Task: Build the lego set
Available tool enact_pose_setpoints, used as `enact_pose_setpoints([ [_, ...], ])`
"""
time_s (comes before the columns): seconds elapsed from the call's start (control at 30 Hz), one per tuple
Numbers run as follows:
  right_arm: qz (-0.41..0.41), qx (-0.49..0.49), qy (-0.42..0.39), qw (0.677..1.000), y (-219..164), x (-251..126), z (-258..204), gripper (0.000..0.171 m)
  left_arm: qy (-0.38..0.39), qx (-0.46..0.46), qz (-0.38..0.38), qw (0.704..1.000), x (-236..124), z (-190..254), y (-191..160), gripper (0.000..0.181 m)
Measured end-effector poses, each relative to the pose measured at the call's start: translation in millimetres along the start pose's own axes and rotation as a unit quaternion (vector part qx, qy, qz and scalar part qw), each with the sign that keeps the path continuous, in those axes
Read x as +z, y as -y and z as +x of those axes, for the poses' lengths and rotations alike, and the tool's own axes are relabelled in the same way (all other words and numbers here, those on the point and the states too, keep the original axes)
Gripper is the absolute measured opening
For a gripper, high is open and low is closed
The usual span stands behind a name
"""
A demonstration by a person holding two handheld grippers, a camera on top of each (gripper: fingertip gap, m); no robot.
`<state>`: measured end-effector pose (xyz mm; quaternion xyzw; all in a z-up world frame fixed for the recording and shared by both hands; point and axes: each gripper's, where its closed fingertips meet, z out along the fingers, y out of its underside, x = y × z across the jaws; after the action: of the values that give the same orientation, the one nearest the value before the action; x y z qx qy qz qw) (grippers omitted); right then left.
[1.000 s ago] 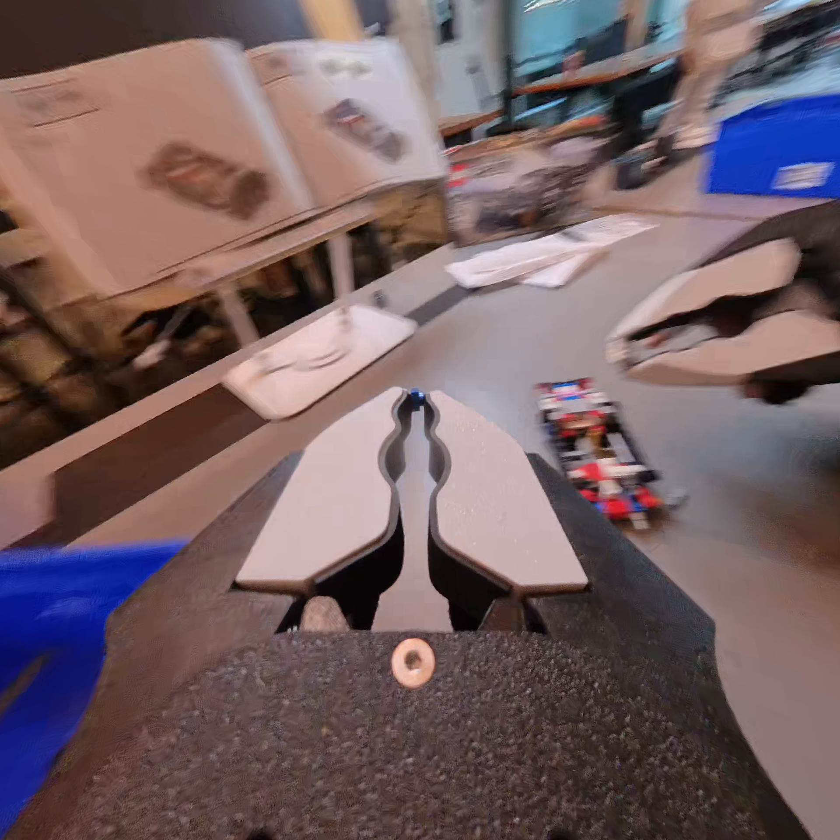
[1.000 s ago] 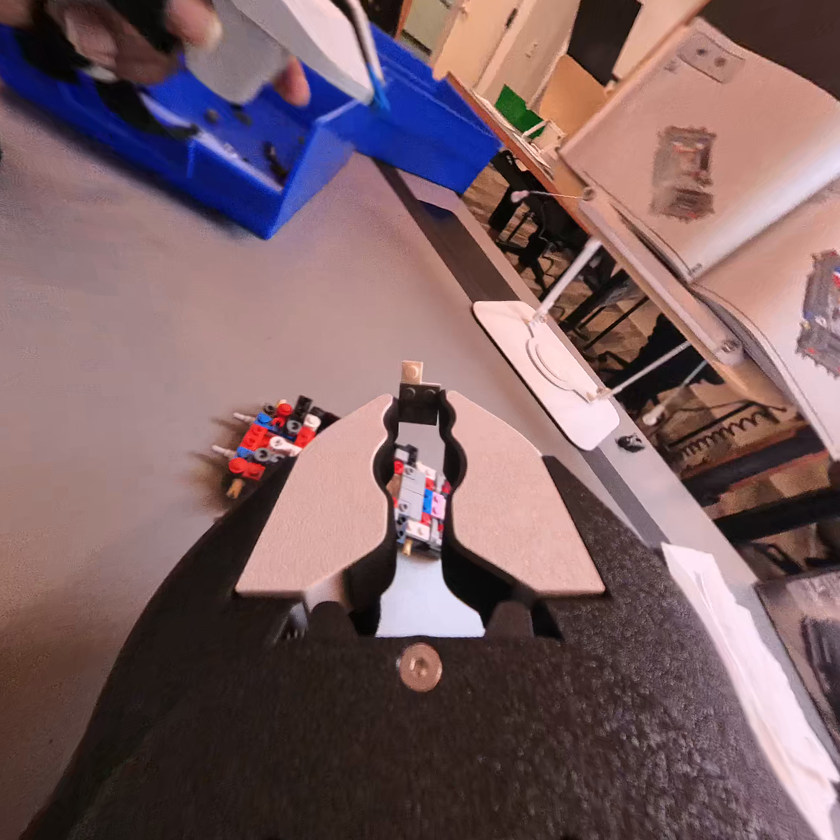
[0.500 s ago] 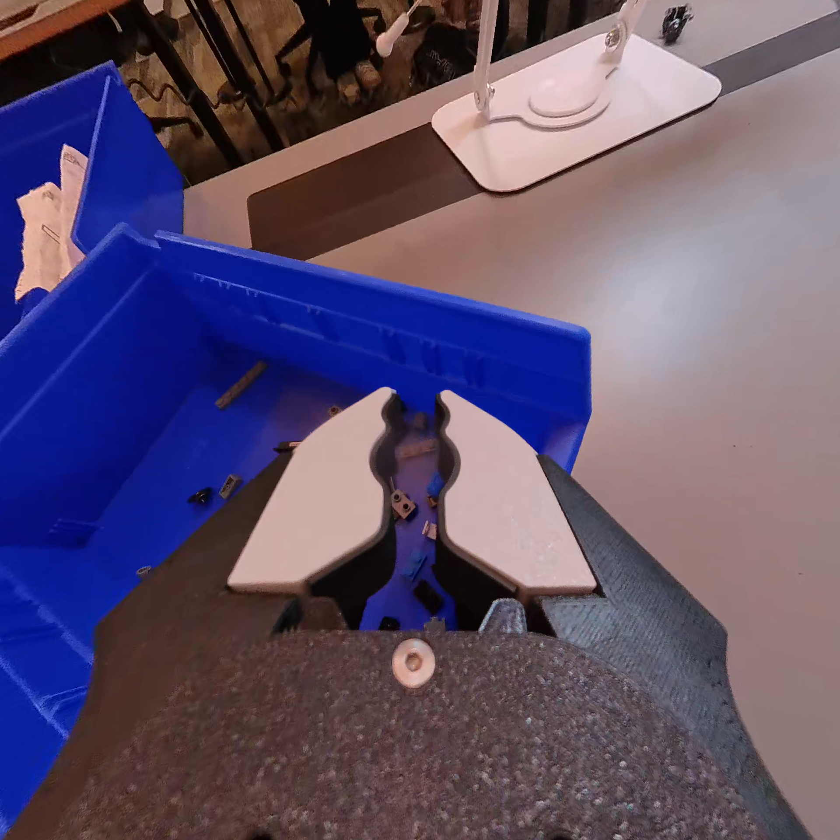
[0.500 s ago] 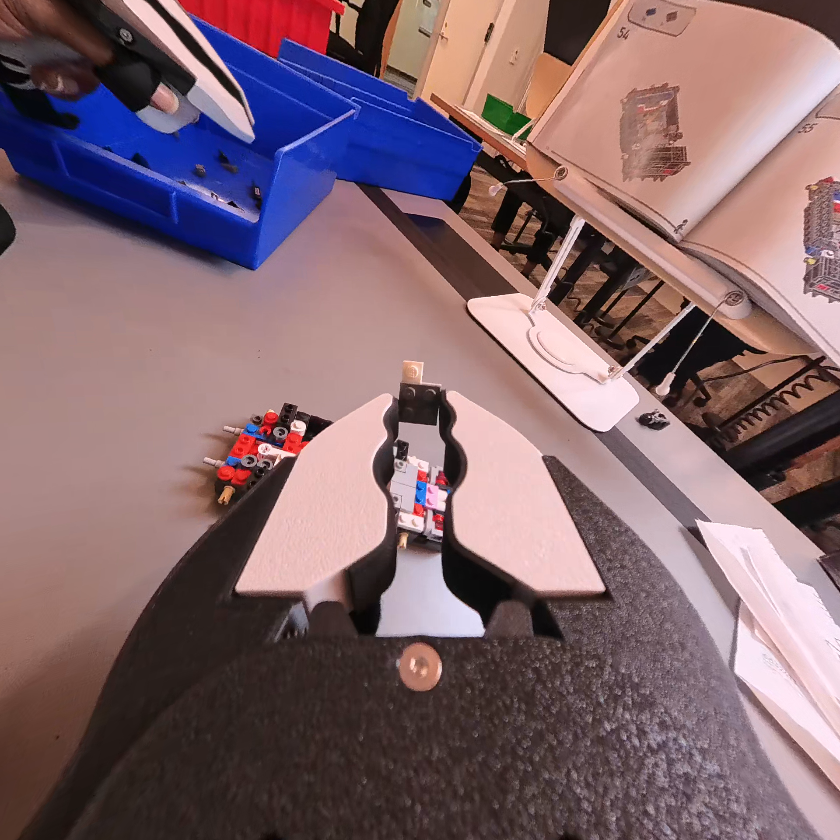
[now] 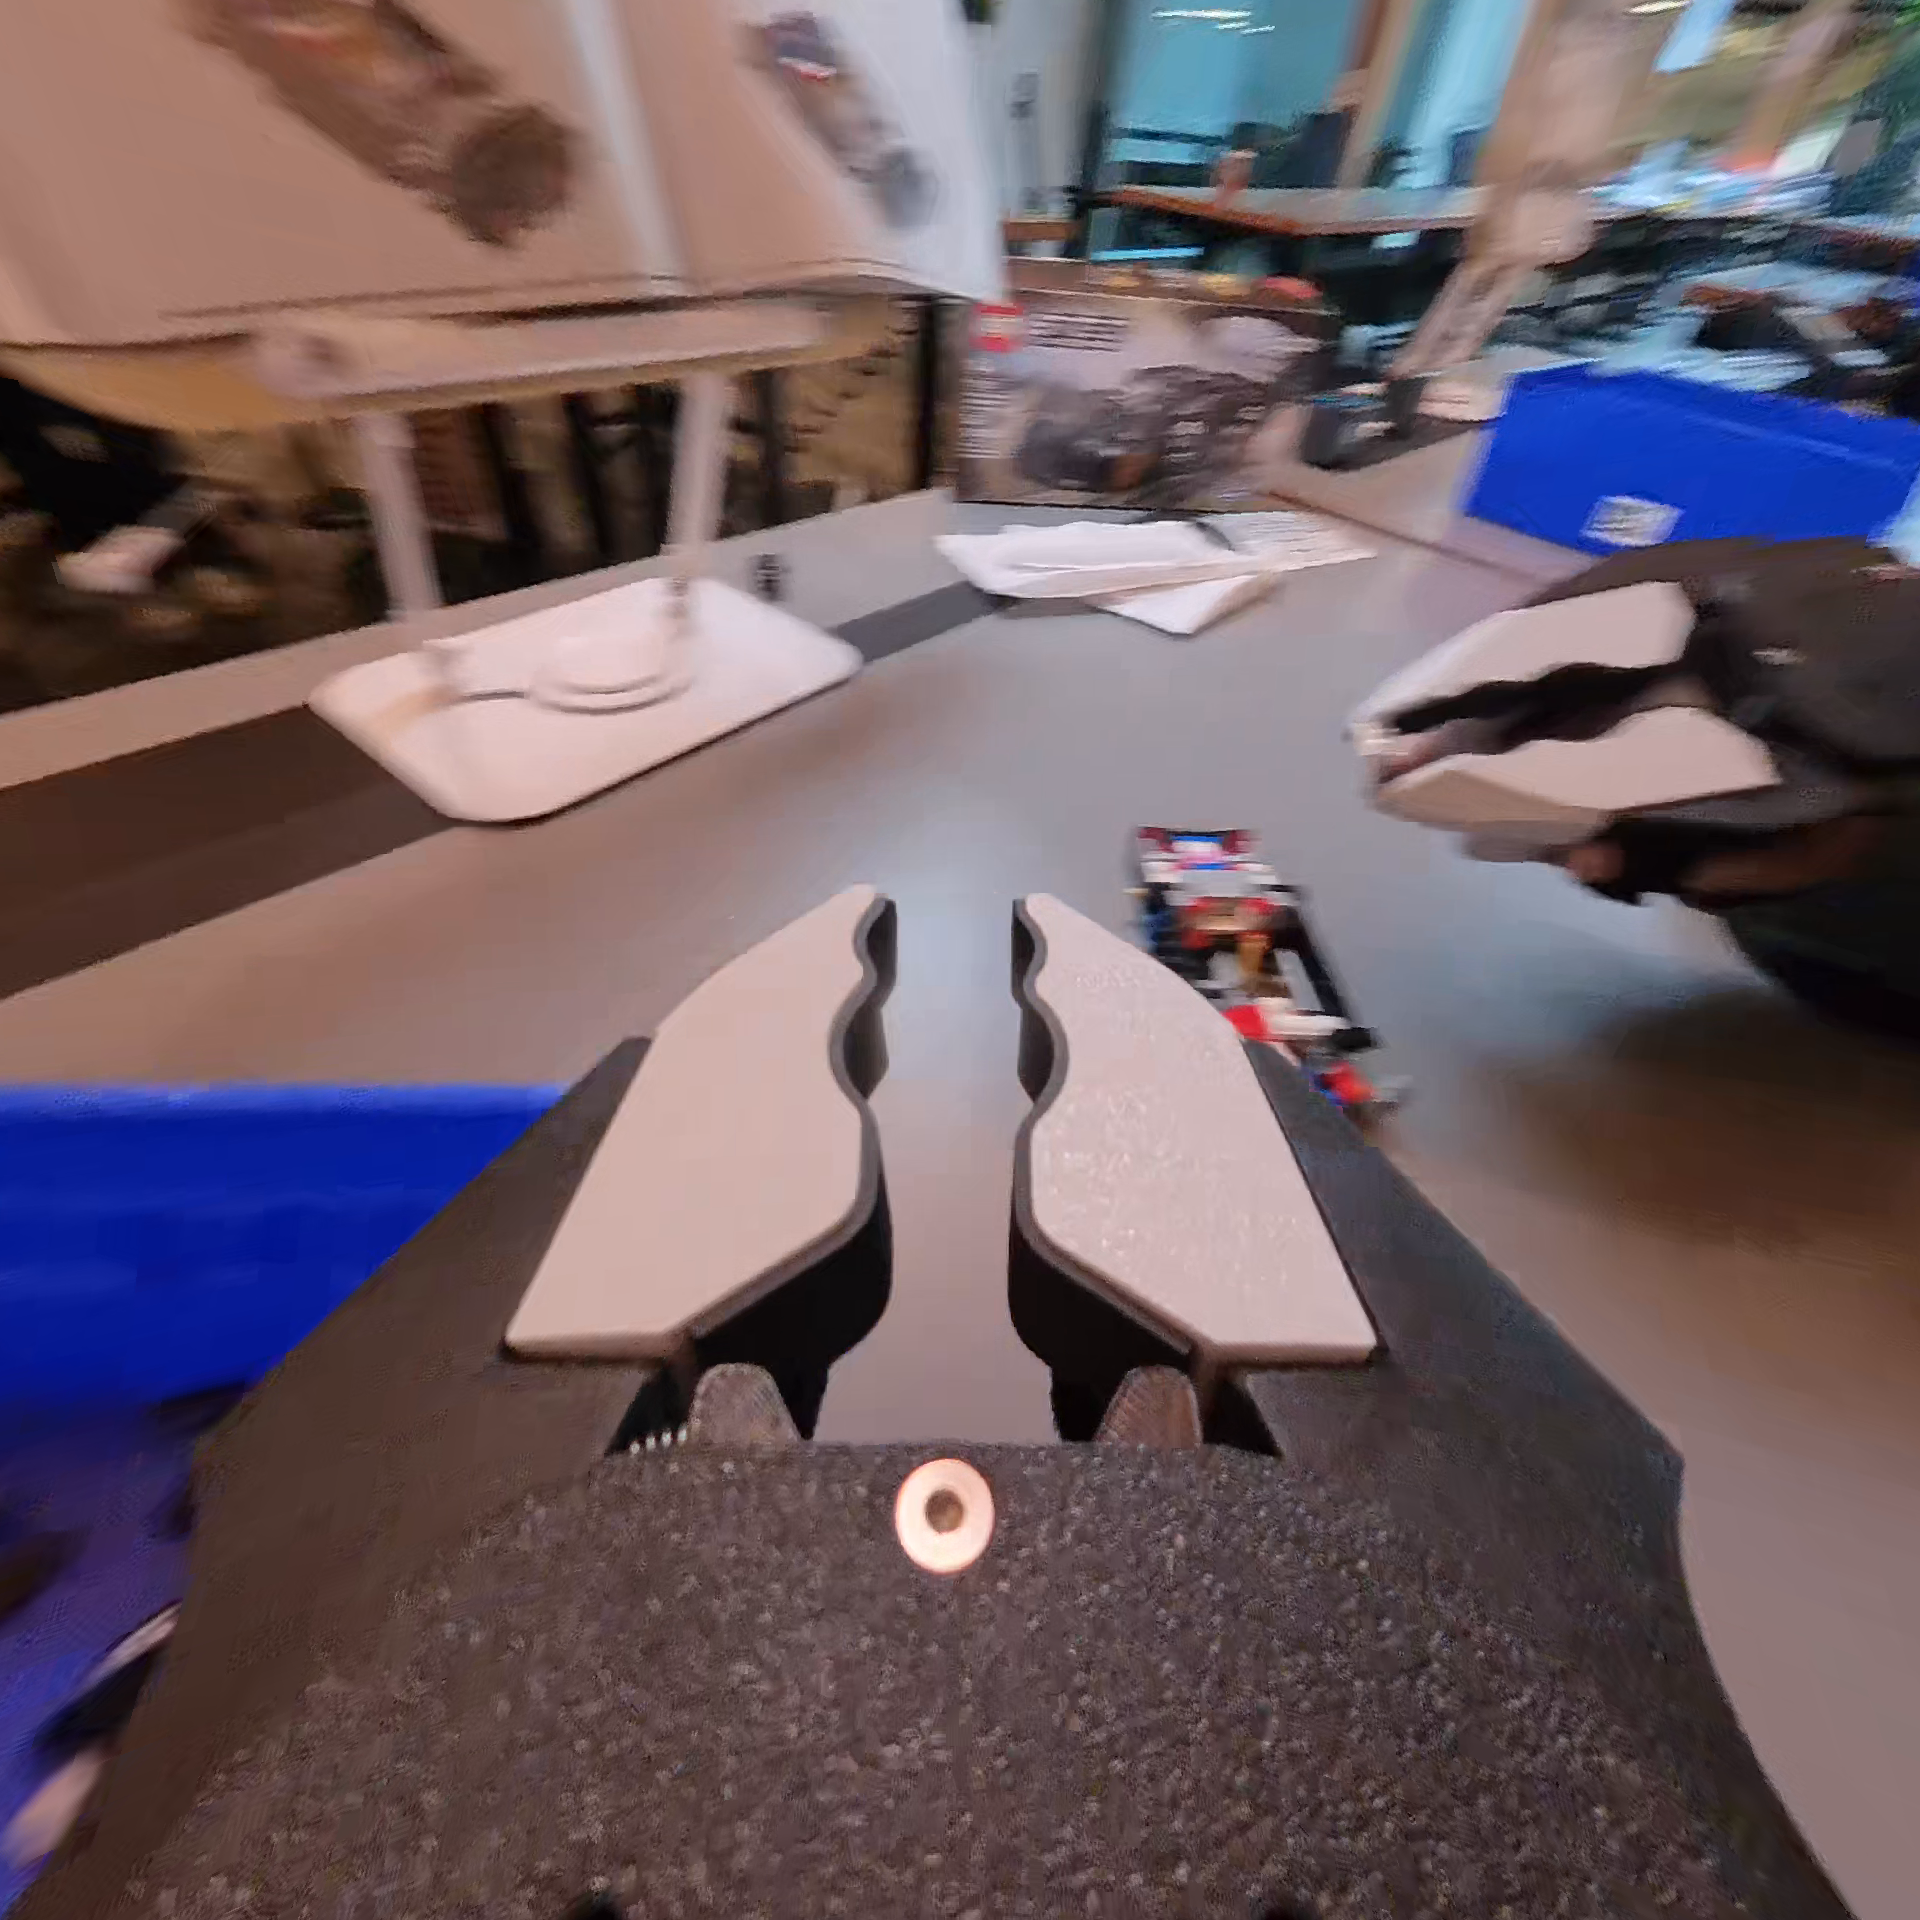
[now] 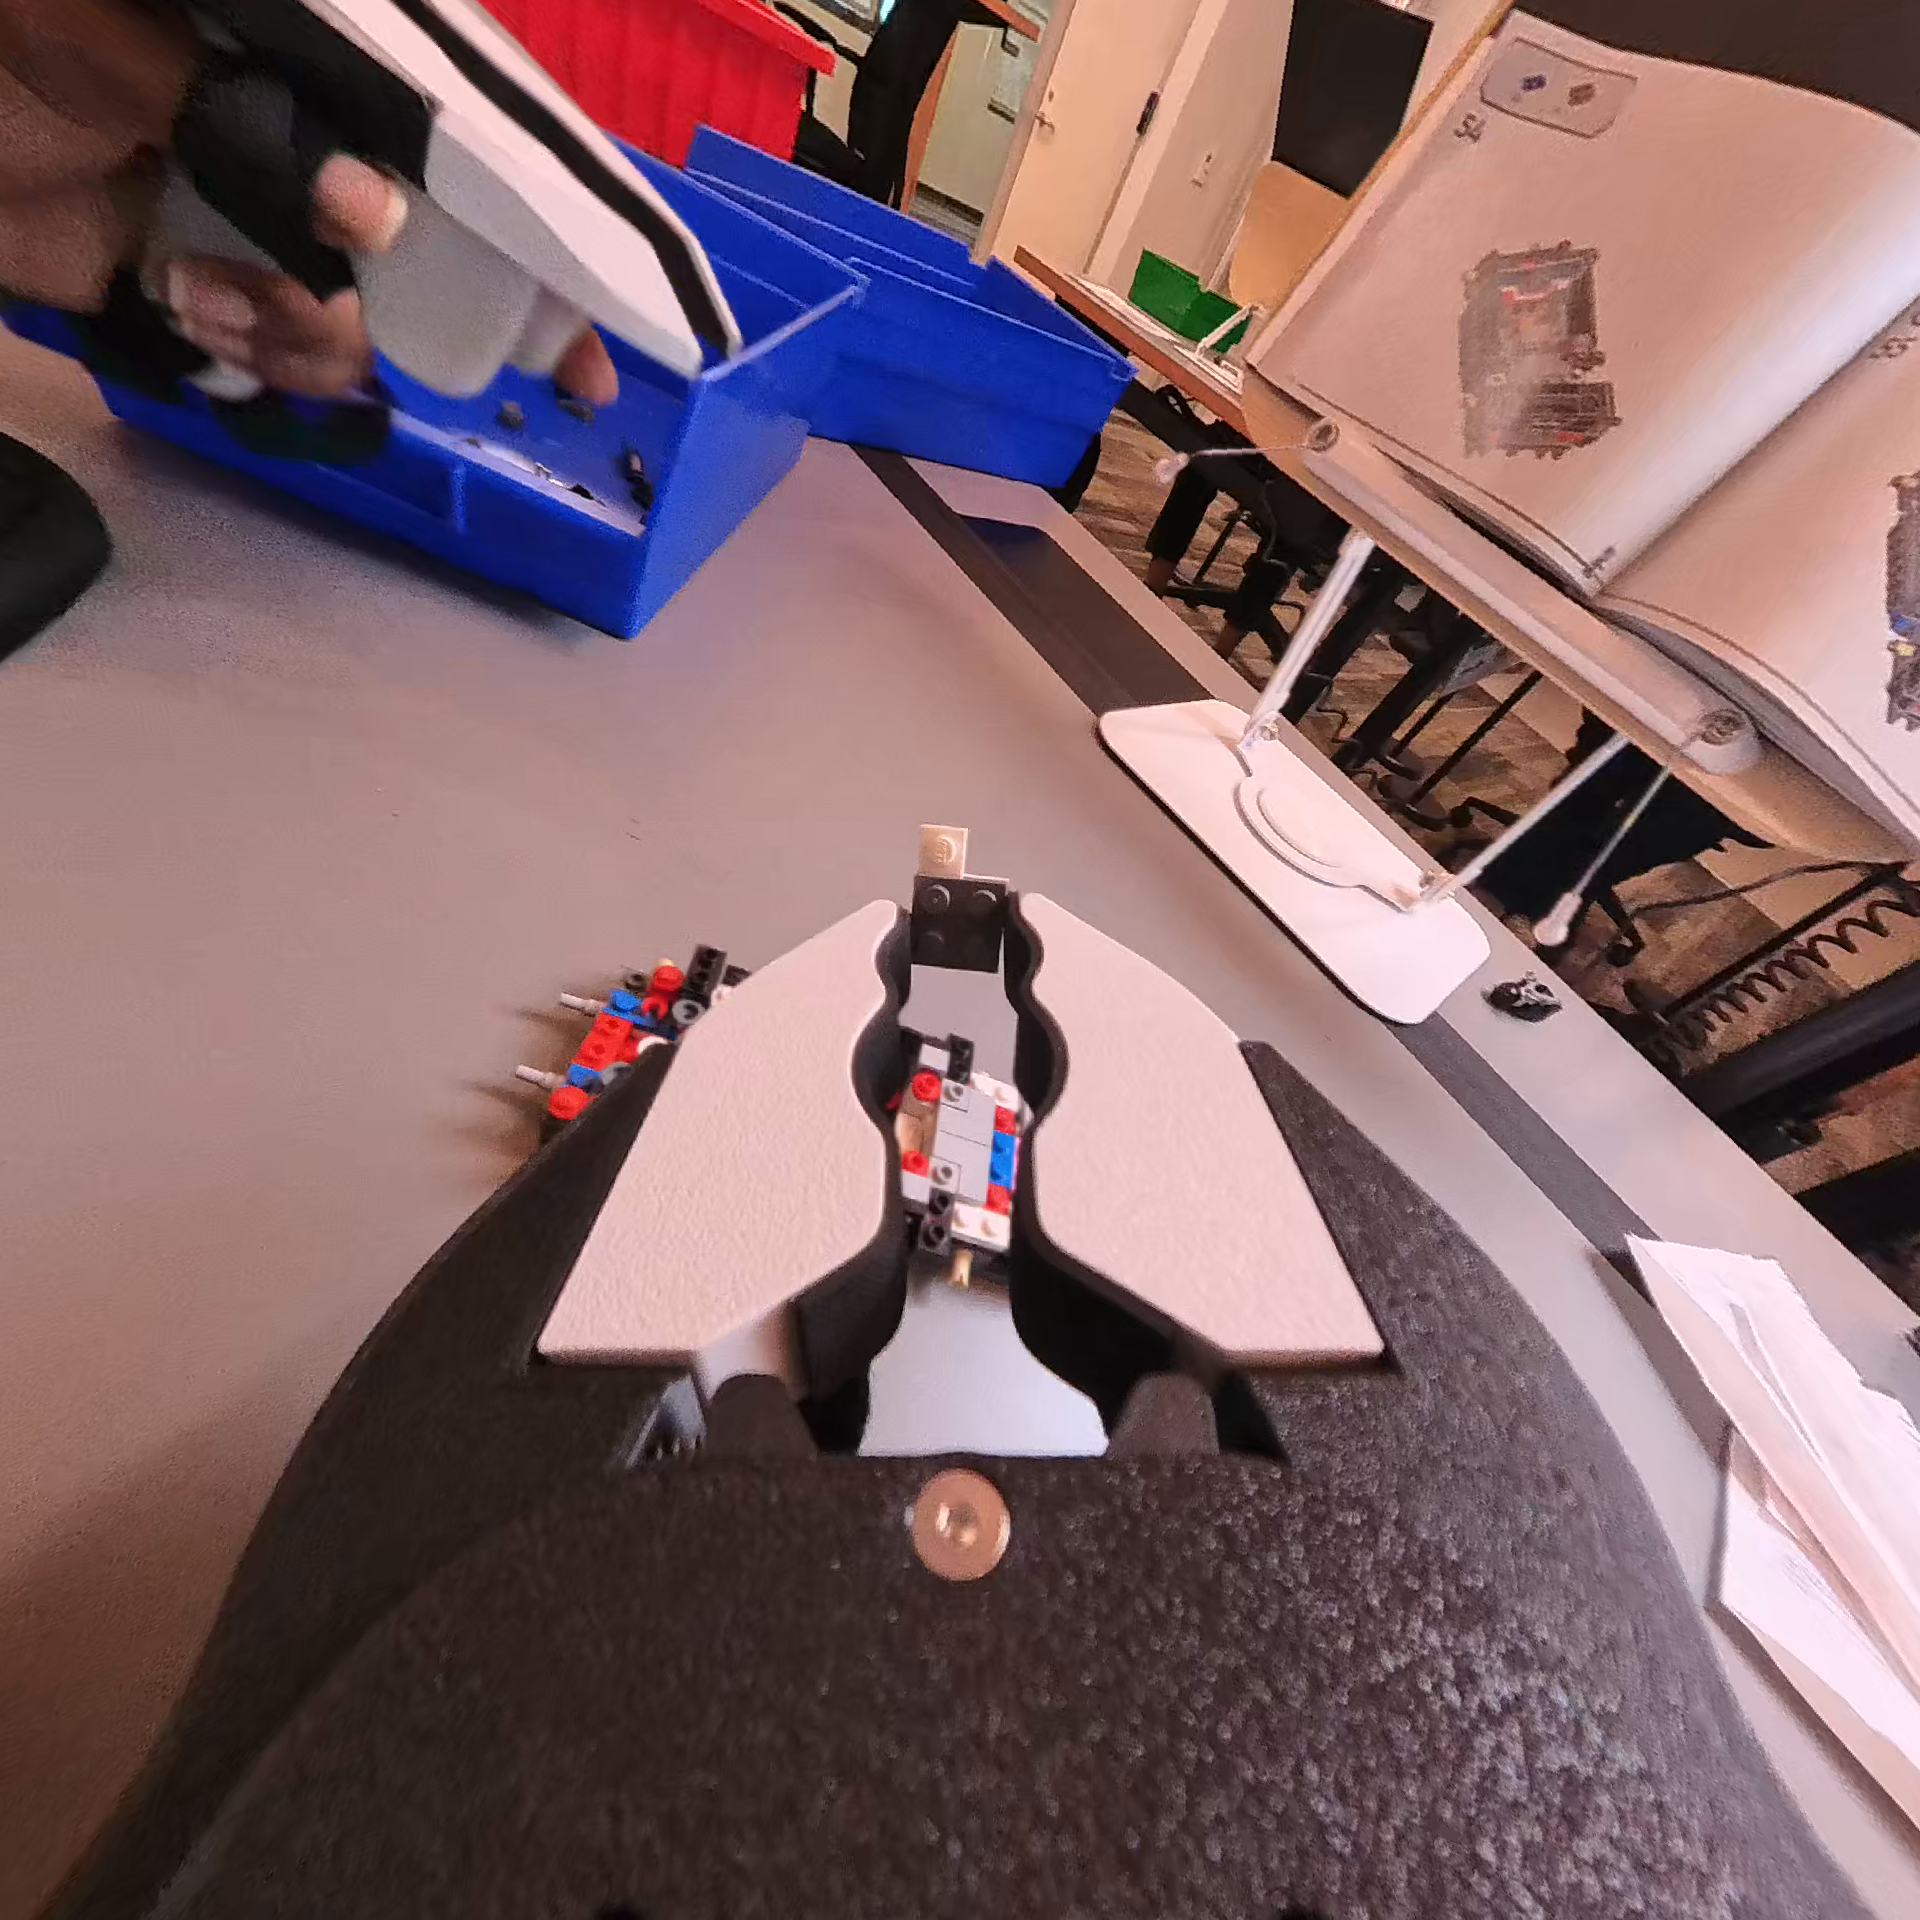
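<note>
The red, white, blue and black lego model [image 5: 1236, 956] lies on the grey table, just right of my left gripper [image 5: 951, 920], which is open and empty above the table. My right gripper [image 6: 958, 912] is shut on a black studded plate [image 6: 961, 935] with a small pale piece [image 6: 943, 852] at its far end. It holds the plate above the model [image 6: 956, 1153], which shows between the fingers and at their left [image 6: 613, 1039]. In the left wrist view the right gripper [image 5: 1366, 743] hovers right of the model. In the right wrist view the left gripper [image 6: 717, 332] is over the blue bin.
A blue parts bin [image 6: 623, 520] with small pieces sits far left, with more blue bins [image 6: 935, 343] and a red one [image 6: 665, 62] behind it. An open instruction book [image 6: 1558, 312] rests on a white stand [image 6: 1299, 852] at the table's edge. Papers [image 6: 1818, 1455] lie to the right. The tips of one gripper are about 15 centimeters away from the tips of the other.
My left gripper held a small blue piece, dipped over the blue bin, then swung back toward the model with its jaws wider and empty. My right gripper stayed over the model with the plate.
</note>
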<state>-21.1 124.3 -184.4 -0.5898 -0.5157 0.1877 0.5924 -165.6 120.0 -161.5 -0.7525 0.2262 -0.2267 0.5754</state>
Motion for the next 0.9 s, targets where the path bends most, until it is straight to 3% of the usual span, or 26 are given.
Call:
enact_pose_setpoints([
  [0.23, 0.031, -0.028, 0.042, 0.998, 14.5, -0.1, -26.2, 0.017, -0.211, -0.072, -0.011, 0.975, 41.1, 101.7, -13.8, 0.021],
  [0.6, 0.034, -0.088, 0.053, 0.994, 17.5, -0.5, -44.4, 0.016, -0.239, -0.074, -0.030, 0.968, 50.3, 122.7, -18.1, 0.006],
  [0.9, 0.062, -0.175, 0.031, 0.982, 31.0, -11.1, -49.3, 0.016, -0.343, -0.224, -0.035, 0.912, 39.5, 129.8, -13.3, 0.006],
])
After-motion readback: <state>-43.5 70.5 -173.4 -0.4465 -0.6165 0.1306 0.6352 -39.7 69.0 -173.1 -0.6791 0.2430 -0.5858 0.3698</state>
